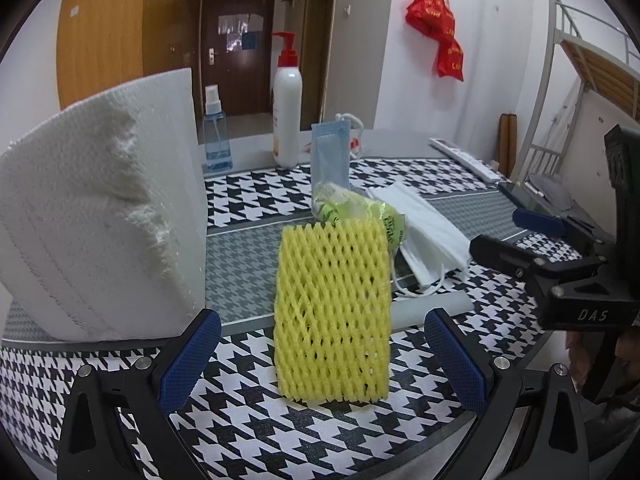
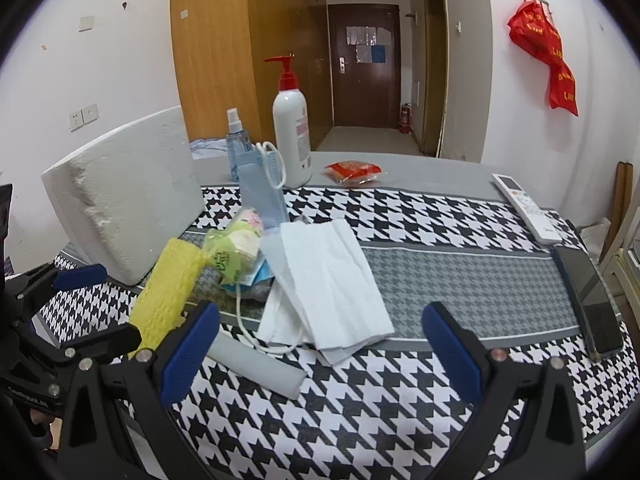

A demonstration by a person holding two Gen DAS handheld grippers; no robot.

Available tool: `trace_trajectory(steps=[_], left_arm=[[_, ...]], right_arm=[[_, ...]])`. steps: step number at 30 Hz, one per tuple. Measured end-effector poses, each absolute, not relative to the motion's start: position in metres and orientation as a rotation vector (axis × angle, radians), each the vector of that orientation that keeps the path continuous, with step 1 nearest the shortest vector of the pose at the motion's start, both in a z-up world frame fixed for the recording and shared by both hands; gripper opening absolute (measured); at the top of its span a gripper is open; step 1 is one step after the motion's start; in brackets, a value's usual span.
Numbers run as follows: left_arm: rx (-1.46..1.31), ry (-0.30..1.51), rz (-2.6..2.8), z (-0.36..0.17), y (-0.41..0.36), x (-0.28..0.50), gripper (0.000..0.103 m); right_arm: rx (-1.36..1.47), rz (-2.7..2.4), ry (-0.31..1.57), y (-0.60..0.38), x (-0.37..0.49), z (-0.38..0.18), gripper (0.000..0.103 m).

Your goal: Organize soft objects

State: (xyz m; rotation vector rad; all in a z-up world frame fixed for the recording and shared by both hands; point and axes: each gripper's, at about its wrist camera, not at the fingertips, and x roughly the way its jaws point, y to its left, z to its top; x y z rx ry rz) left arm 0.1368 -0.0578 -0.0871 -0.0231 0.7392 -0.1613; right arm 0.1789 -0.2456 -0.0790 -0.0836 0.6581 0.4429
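Both my hand-held grippers, left [image 1: 322,360] and right [image 2: 320,352], are wide open; yellow foam net [image 1: 332,312] beside the white masks [image 2: 324,280] could squash or slip if I pinch crooked.

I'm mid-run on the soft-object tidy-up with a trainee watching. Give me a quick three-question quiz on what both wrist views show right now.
1. True or false: the left gripper is shut on the yellow foam net.
2. Multiple choice: what lies partly over the white masks? A) the remote B) the phone C) nothing, they are the top layer of the pile.
3. Fill in: the pump bottle has a ____ coloured pump head.

Key
1. False: its jaws stand open either side of the net.
2. C: the remote and the phone lie apart, by the table's right edge.
3. Red.
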Motion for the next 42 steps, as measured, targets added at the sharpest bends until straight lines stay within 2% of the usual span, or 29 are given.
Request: trace_trajectory(steps=[13, 22, 27, 28, 32, 35, 37, 41, 42], left_arm=[[-0.012, 0.807, -0.159, -0.104, -0.063, 0.156, 0.081], [-0.063, 0.843, -0.172, -0.113, -0.054, 0.164, 0.047], [-0.059, 0.821, -0.178, -0.110, -0.052, 0.163, 0.021], [-0.059, 0.817, -0.180, -0.109, -0.052, 0.162, 0.020], [-0.061, 0.803, -0.193, -0.106, -0.050, 0.158, 0.020], [-0.060, 0.797, -0.203, -0.105, -0.049, 0.158, 0.020], [-0.056, 0.795, -0.202, -0.105, -0.048, 0.158, 0.020], [-0.045, 0.798, -0.204, -0.105, -0.048, 0.156, 0.020], [-0.044, 0.802, -0.206, -0.105, -0.048, 0.155, 0.020]], right_arm=[[-0.096, 0.415, 0.723, -0.250, 0.204, -0.088, 0.102], [-0.106, 0.441, 0.736, -0.247, 0.211, -0.093, 0.102], [-0.099, 0.458, 0.738, -0.247, 0.218, -0.093, 0.102], [-0.098, 0.455, 0.741, -0.247, 0.219, -0.093, 0.102], [-0.096, 0.472, 0.758, -0.245, 0.224, -0.095, 0.083], [-0.114, 0.470, 0.776, -0.241, 0.228, -0.098, 0.078], [-0.117, 0.477, 0.786, -0.240, 0.230, -0.100, 0.070], [-0.109, 0.500, 0.833, -0.239, 0.235, -0.107, 0.045], [-0.110, 0.499, 0.840, -0.238, 0.236, -0.109, 0.045]])
